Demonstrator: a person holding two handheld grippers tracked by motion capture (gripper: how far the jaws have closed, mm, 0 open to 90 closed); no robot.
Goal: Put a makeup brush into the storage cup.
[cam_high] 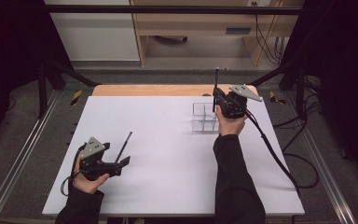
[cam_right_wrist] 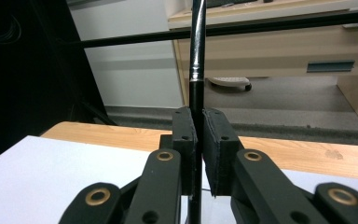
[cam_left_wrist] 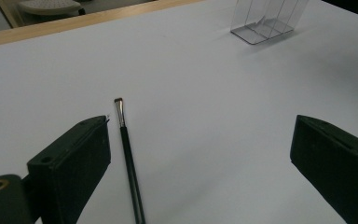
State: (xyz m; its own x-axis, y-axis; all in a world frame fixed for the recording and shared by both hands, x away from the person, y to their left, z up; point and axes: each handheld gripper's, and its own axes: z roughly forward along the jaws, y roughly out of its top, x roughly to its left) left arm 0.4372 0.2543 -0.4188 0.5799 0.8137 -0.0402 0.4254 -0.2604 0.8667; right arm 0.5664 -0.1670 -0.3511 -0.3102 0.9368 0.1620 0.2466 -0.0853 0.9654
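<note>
A thin black makeup brush (cam_high: 125,145) lies flat on the white table top (cam_high: 168,154). My left gripper (cam_high: 120,166) rests low at the front left with its jaws wide apart. In the left gripper view the brush (cam_left_wrist: 128,154) lies between the jaws, close to the left one, bristle end pointing away, and my left gripper (cam_left_wrist: 200,128) does not touch it. My right gripper (cam_high: 216,100) is raised at the back right, shut on a second black brush (cam_high: 216,86) held upright. The right gripper's (cam_right_wrist: 199,116) pads pinch the brush handle (cam_right_wrist: 196,56). A clear divided holder (cam_high: 204,116) stands just below and left of that hand.
The clear holder (cam_left_wrist: 265,23) sits near the table's far edge, where a wooden strip (cam_high: 158,90) shows. A black cable (cam_high: 272,149) trails from the right gripper across the table's right side. Dark frame posts stand on both sides.
</note>
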